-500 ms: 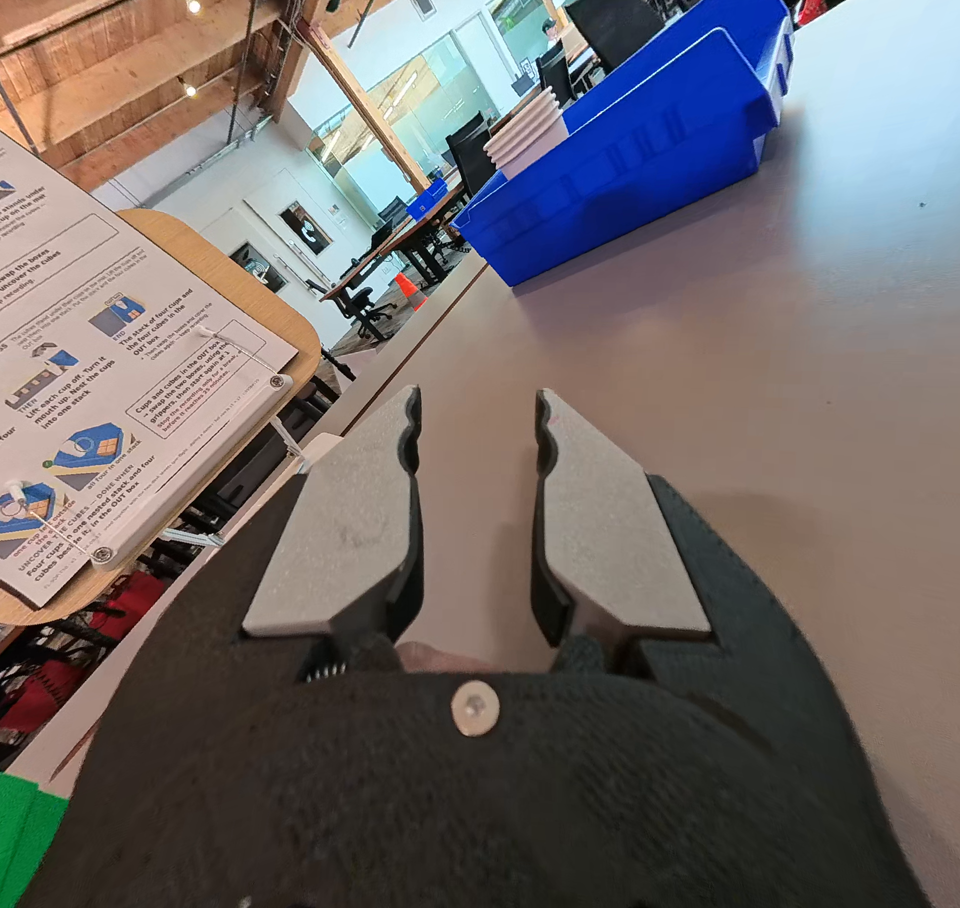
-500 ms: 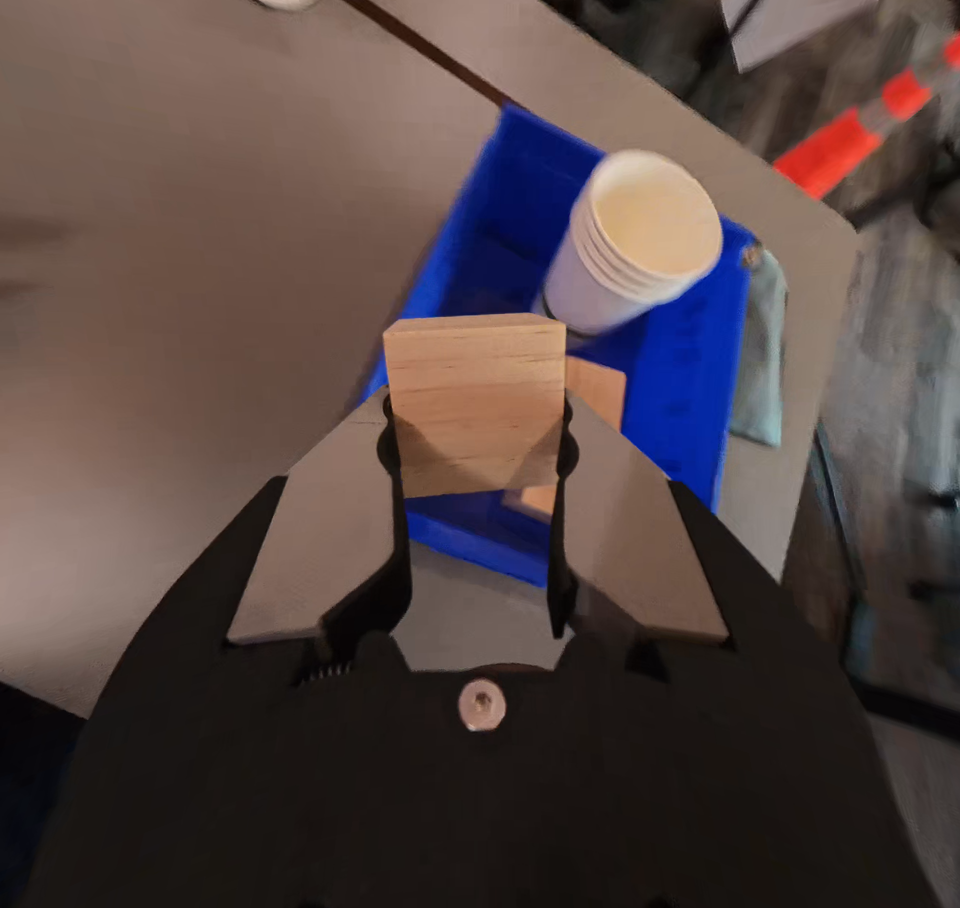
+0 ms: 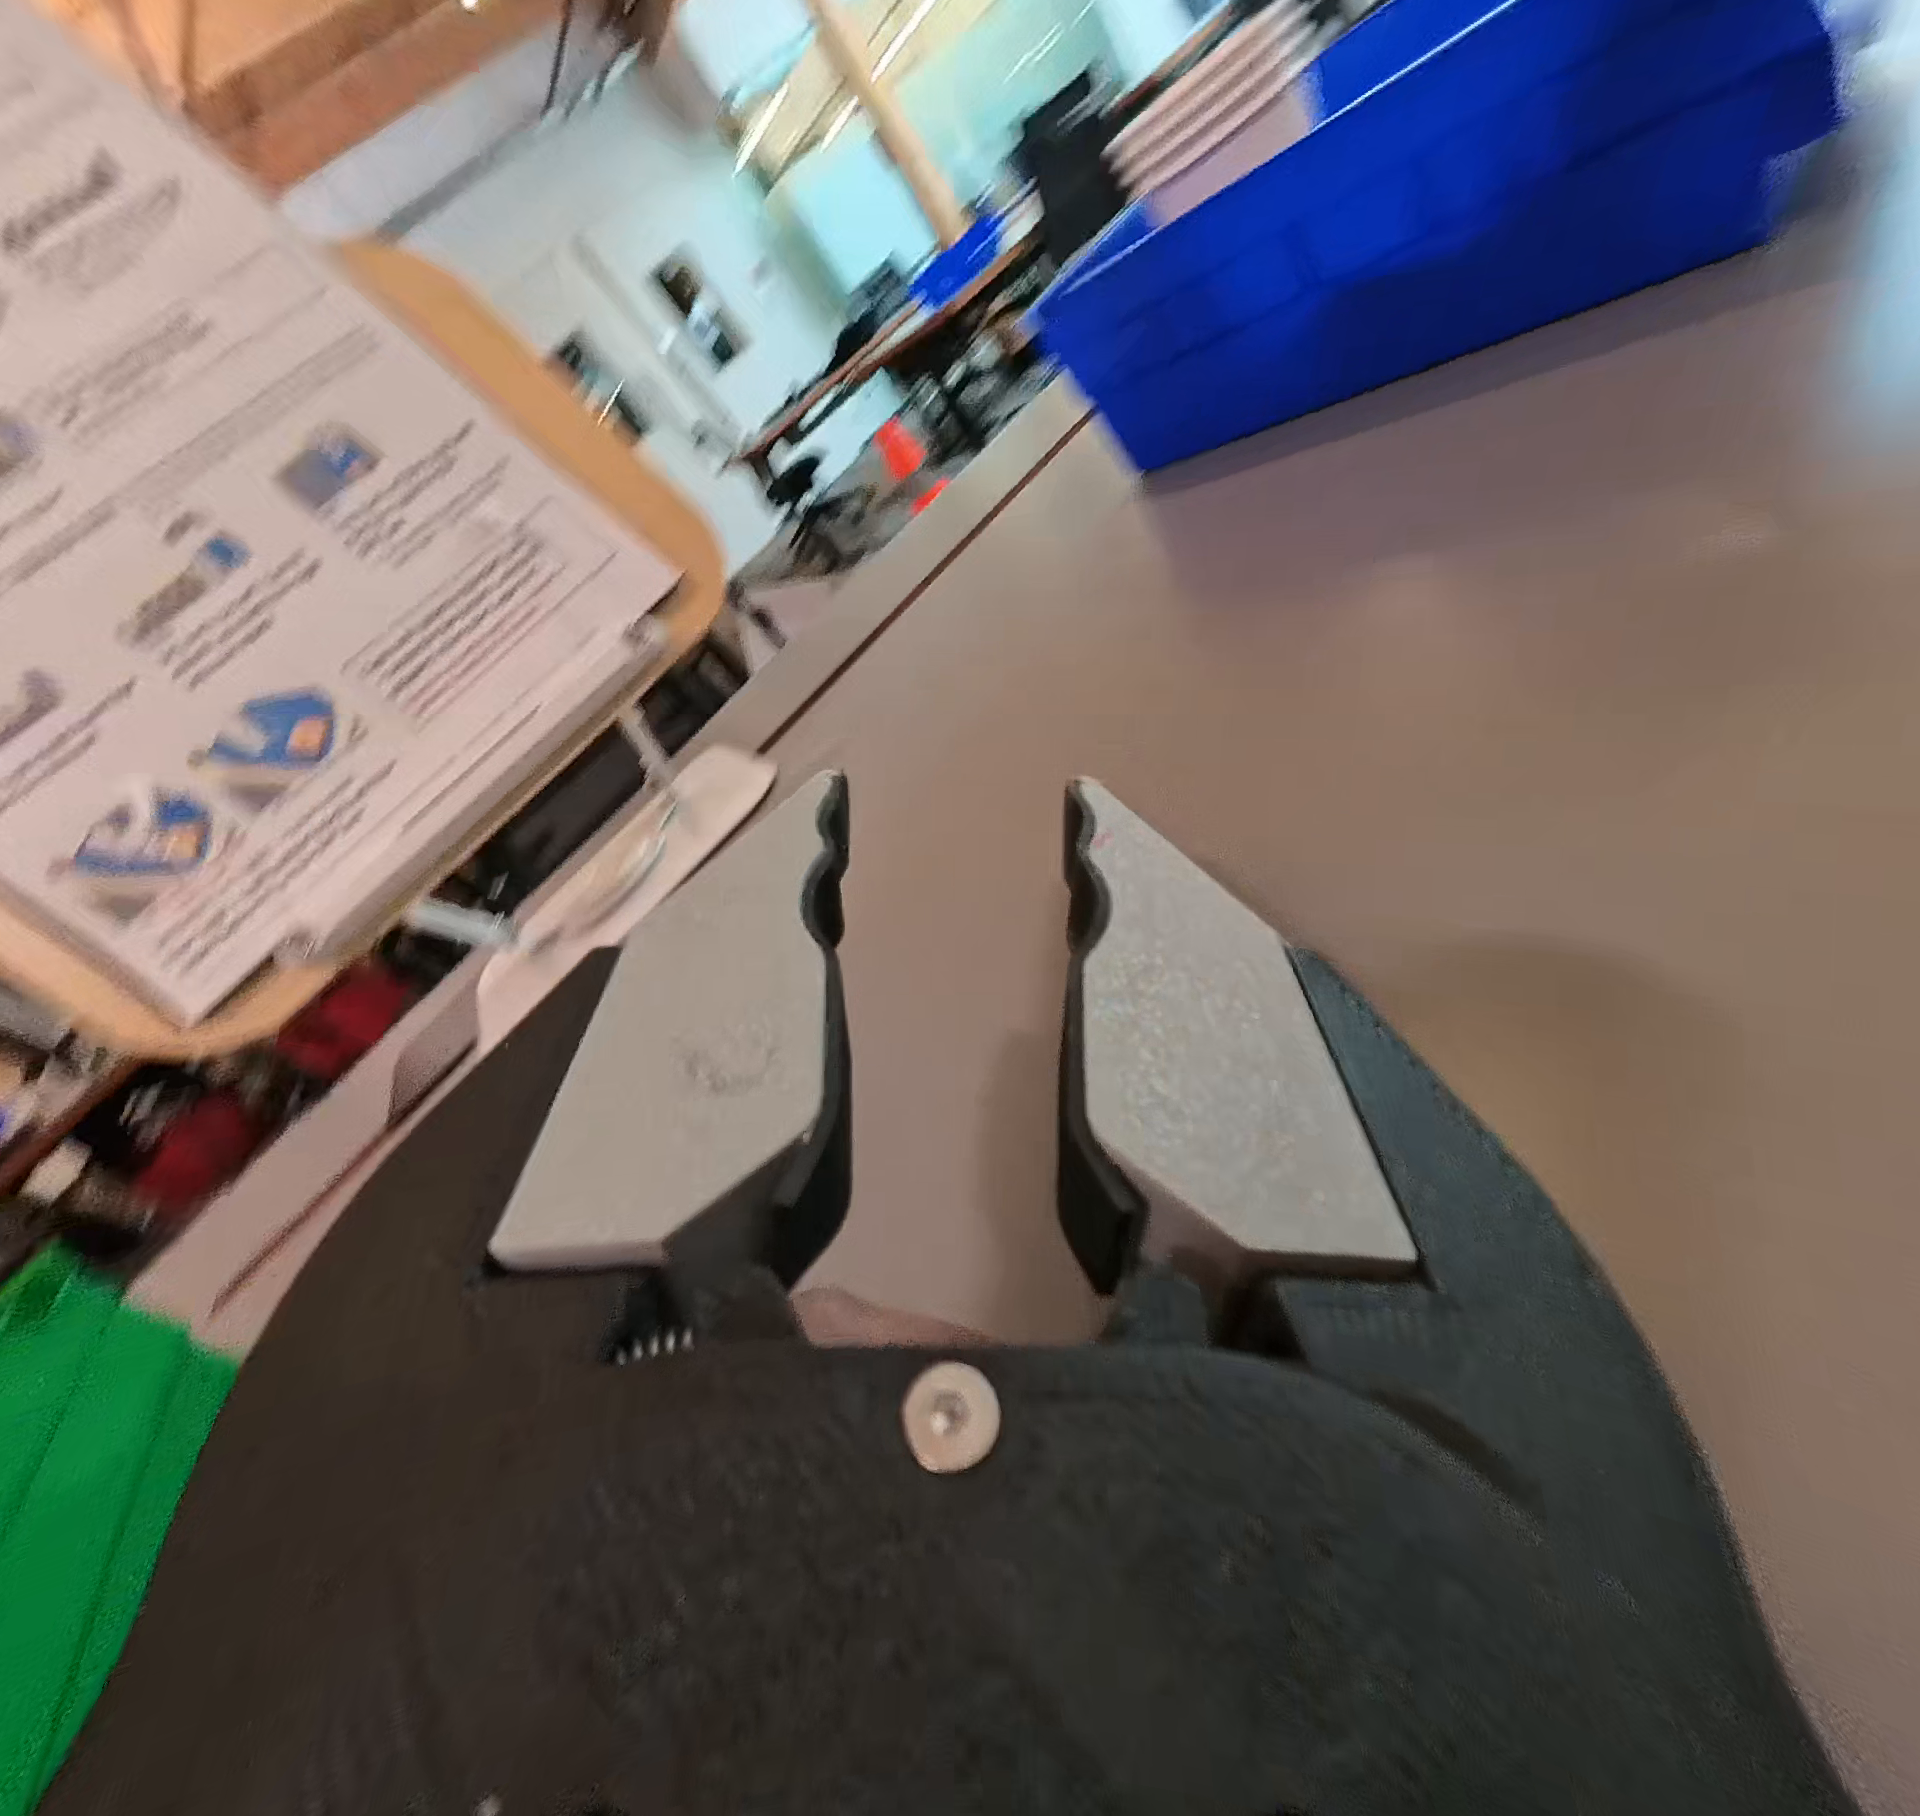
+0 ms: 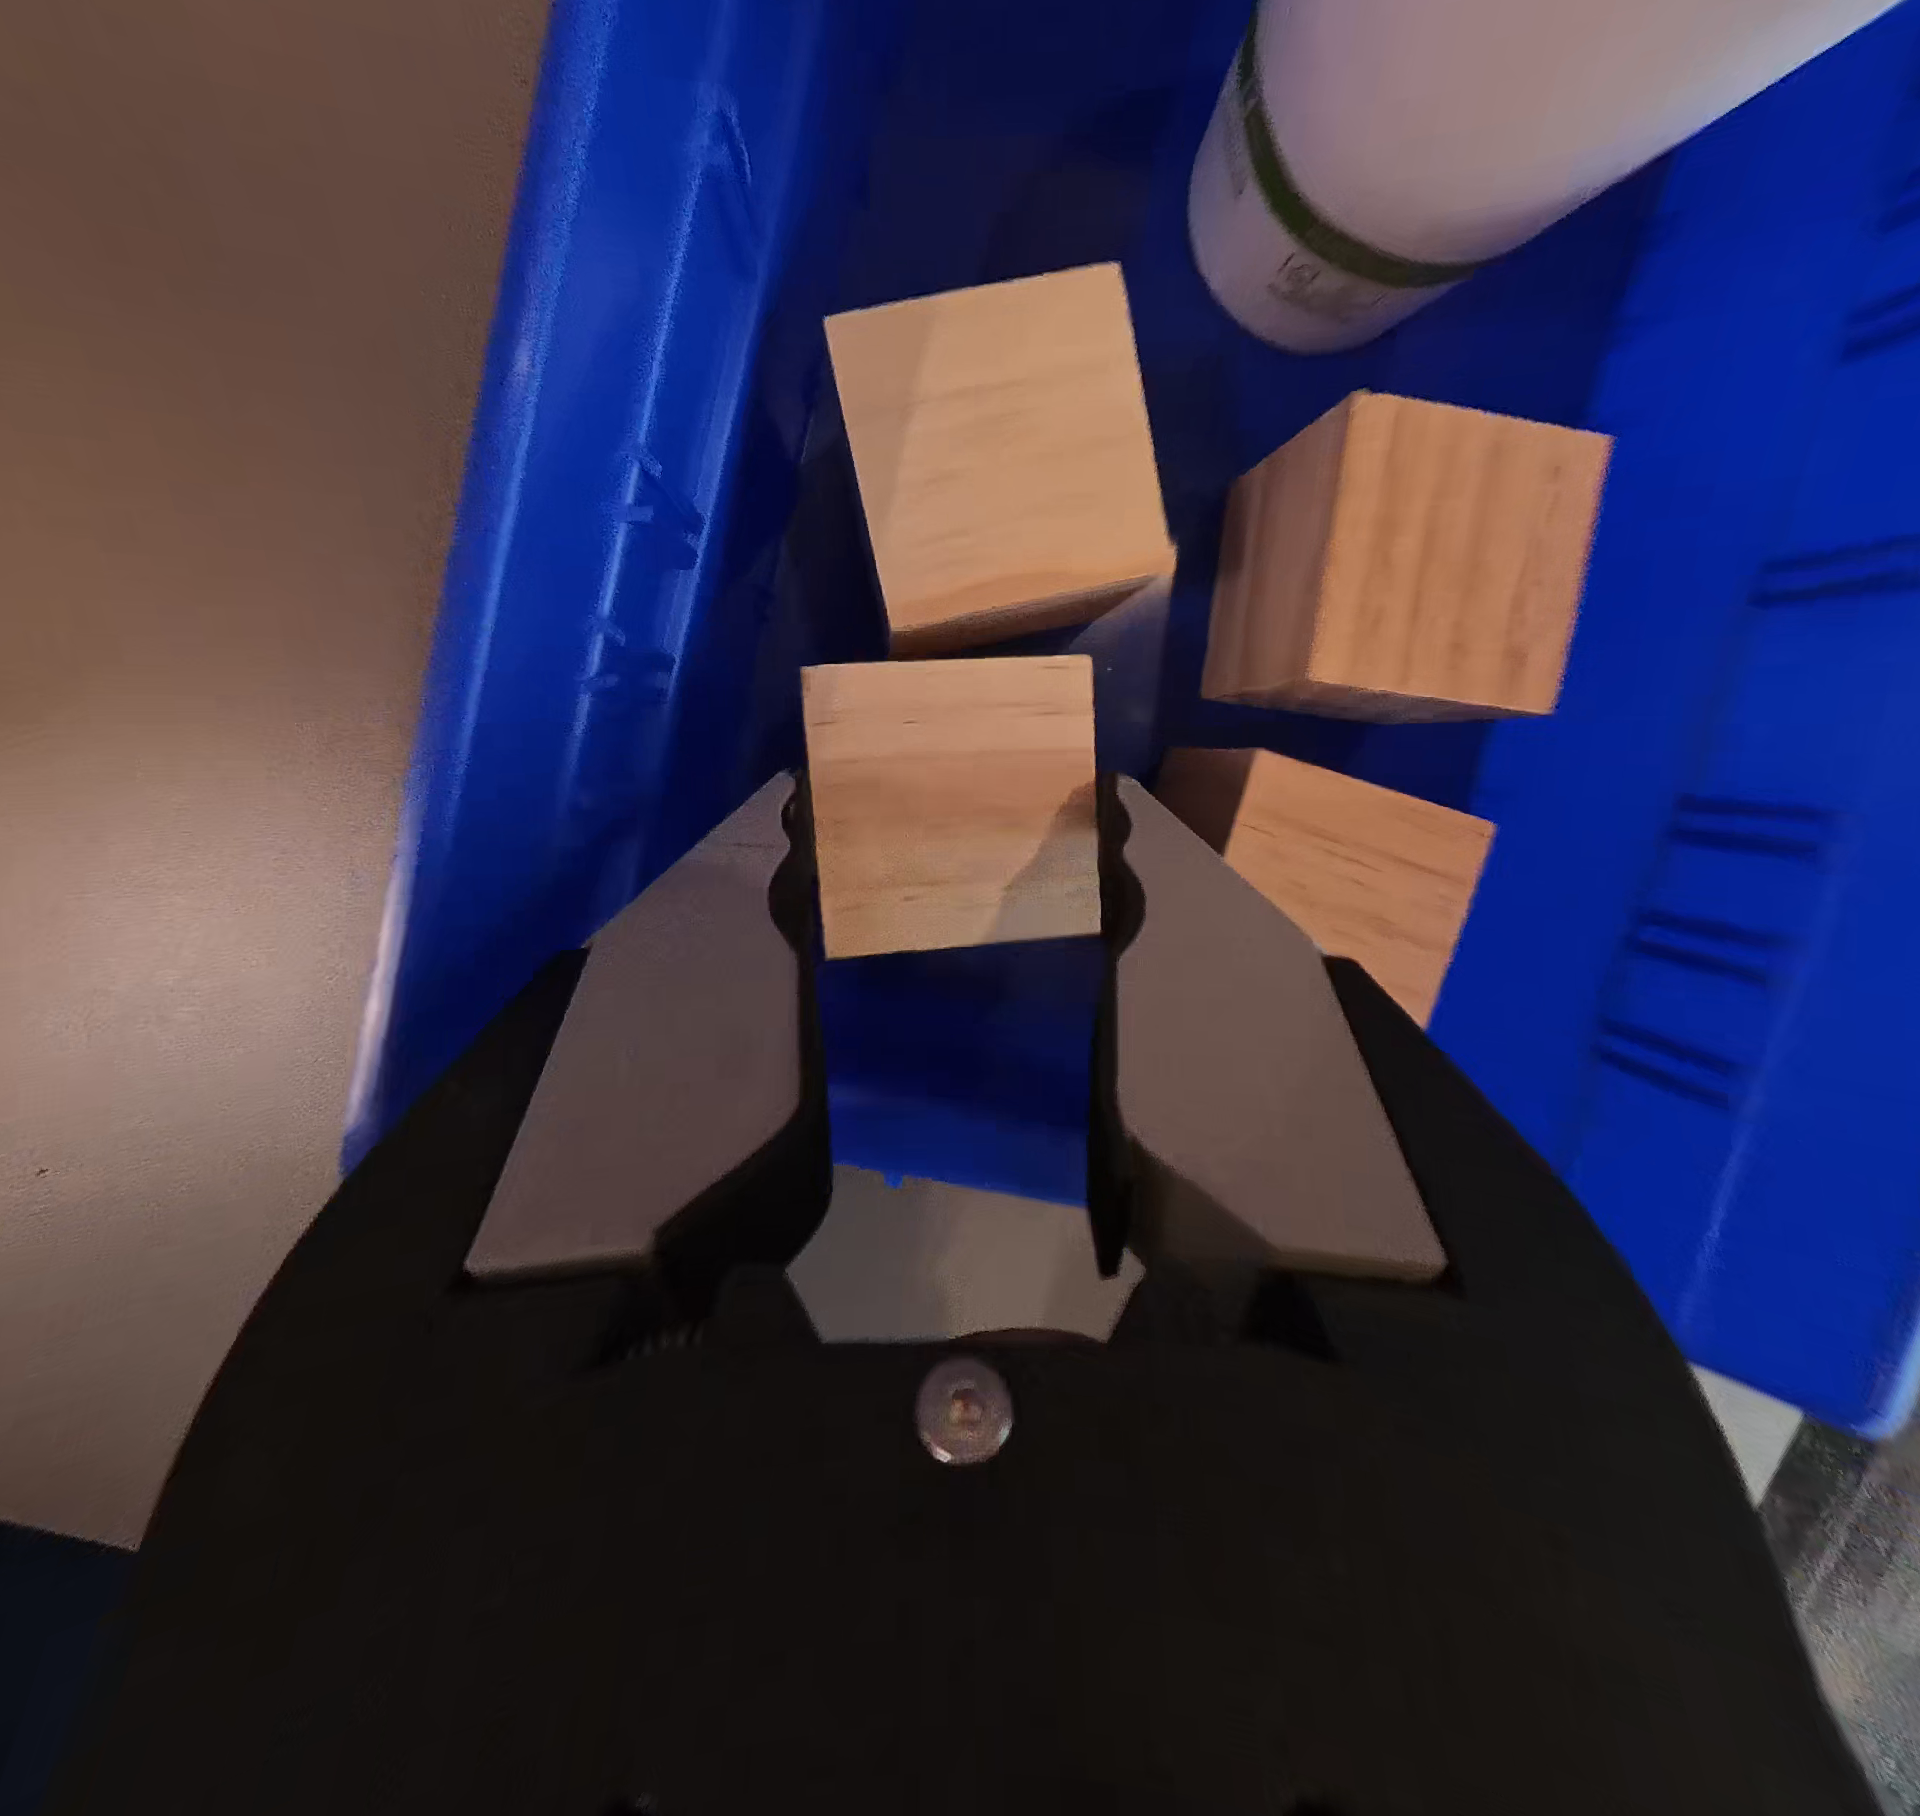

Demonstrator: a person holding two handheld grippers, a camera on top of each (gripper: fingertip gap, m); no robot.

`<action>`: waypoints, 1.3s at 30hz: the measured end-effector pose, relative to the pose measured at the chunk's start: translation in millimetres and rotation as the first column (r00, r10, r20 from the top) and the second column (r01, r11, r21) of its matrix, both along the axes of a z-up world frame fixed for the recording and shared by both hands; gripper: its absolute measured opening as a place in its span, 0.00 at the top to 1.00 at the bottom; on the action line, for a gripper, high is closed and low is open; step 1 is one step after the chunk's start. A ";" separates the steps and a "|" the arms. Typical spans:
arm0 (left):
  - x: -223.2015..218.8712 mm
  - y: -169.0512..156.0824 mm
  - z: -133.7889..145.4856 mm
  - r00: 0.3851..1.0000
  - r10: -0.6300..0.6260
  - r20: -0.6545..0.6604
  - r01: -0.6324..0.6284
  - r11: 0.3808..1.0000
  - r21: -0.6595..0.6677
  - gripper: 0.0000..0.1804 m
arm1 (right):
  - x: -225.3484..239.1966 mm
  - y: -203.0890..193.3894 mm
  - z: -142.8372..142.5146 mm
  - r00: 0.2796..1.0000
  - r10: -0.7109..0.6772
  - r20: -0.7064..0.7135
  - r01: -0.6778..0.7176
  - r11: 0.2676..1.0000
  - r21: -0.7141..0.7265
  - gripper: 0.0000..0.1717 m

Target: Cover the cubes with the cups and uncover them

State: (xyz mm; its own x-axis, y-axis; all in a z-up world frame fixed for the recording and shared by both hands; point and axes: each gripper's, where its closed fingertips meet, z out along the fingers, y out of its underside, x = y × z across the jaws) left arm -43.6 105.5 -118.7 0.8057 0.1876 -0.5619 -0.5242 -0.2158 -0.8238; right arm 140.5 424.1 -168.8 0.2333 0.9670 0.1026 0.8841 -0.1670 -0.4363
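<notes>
Cubes of pale wood lie in the blue bin (image 4: 644, 416) in the right wrist view: three rest on its floor, one at the back (image 4: 997, 457), one to the right (image 4: 1403, 561), one nearer (image 4: 1340, 883). A fourth cube (image 4: 951, 800) sits between the pads of the right tongs (image 4: 951, 831), which are clamped on its two sides and hold it over the bin floor. A stack of white cups (image 4: 1455, 104) leans in the far corner, mouth up. Judging by this, the uncovering is done and the last cube is being put away; the next move calls for lowering it into the free patch beside the left wall and letting go, without knocking the neighbours.

In the left wrist view, blurred, the left tongs (image 3: 956, 831) stand apart with nothing between them, low over the bare tabletop (image 3: 1455, 727). A blue bin (image 3: 1455, 239) stands farther off, an instruction sheet (image 3: 260, 571) on a wooden board at the left. Nothing blocks this side.
</notes>
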 end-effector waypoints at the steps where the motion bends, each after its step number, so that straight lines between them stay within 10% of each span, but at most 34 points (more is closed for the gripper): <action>1: -15.4 -2.5 -1.4 0.996 0.085 0.035 -0.085 0.996 -0.012 0.76 | 1.8 0.8 11.6 0.999 -0.002 -0.052 0.004 1.000 0.022 0.70; 8: -46.8 -65.2 9.4 0.875 0.363 0.321 -0.405 0.912 0.071 0.66 | 14.2 -70.3 86.4 0.781 0.106 -0.615 -0.198 0.977 -0.083 0.65; 18: -138.1 -224.5 26.4 0.593 0.647 0.479 -0.758 0.650 0.059 0.50 | -20.7 -99.2 25.7 0.802 0.149 -0.579 -0.194 0.981 -0.015 0.50; 20: -162.4 -220.6 -2.8 0.553 0.666 0.500 -0.731 0.676 -0.091 0.64 | -28.2 -83.2 26.6 0.809 0.104 -0.579 -0.101 0.994 0.038 0.70; 21: -174.5 -221.4 -14.3 0.541 0.693 0.476 -0.727 0.670 -0.150 0.87 | -24.4 -71.4 25.7 0.819 0.078 -0.568 -0.048 0.997 0.067 0.81; 28: -166.6 -233.6 19.1 0.631 0.649 0.424 -0.696 0.716 -0.060 0.99 | -44.1 -103.4 26.8 0.837 0.100 -0.538 0.008 0.981 0.195 0.93; 39: -100.8 -291.2 91.2 0.711 0.563 0.421 -0.670 0.725 0.162 0.99 | -186.6 -366.8 27.4 0.774 0.308 -0.554 -0.278 0.950 0.140 0.86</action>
State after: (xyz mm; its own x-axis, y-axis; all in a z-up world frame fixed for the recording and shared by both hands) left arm -144.4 -185.6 -27.5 0.5677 0.8126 -0.1322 -0.0523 -0.1247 -0.9908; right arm -46.1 57.3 -141.4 -0.0299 0.9955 0.0898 0.4819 0.0931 -0.8713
